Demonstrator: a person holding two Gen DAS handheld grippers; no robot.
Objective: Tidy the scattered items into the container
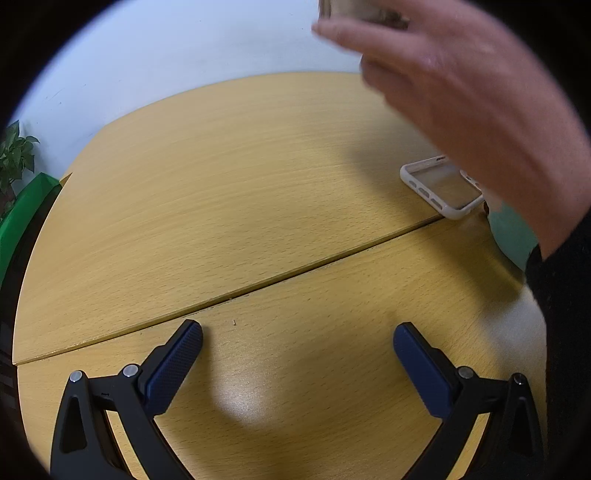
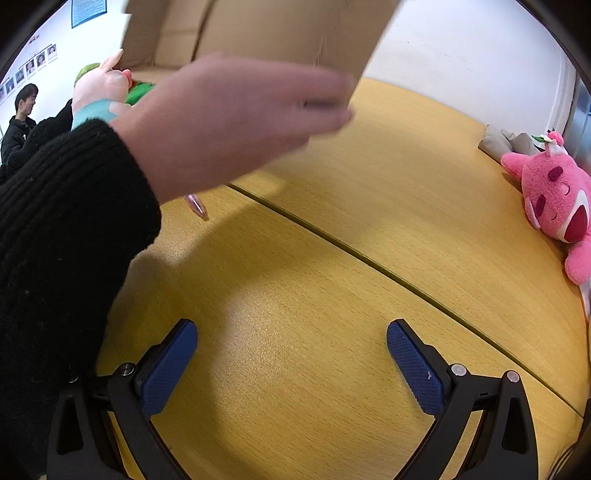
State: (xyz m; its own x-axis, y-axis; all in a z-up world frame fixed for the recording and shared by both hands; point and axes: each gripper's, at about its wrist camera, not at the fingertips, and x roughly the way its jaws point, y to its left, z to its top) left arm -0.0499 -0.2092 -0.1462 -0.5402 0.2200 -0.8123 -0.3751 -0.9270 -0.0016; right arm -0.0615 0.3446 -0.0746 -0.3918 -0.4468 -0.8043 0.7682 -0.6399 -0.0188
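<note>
Both grippers idle, jaws spread, over the table (image 2: 332, 295).
A bare hand (image 2: 236, 122) holds the cardboard box (image 2: 258, 33) aloft, well beyond right gripper (image 2: 291, 365); left gripper (image 1: 297, 365) empty, phone case (image 1: 441, 186) far right.

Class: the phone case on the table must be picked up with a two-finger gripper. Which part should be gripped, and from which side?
Grip one long side wall of the phone case, probably from above. It lies flat, open side up, on the table, so the raised rim gives the left gripper a thin edge to pinch; its flat back offers none.
</note>
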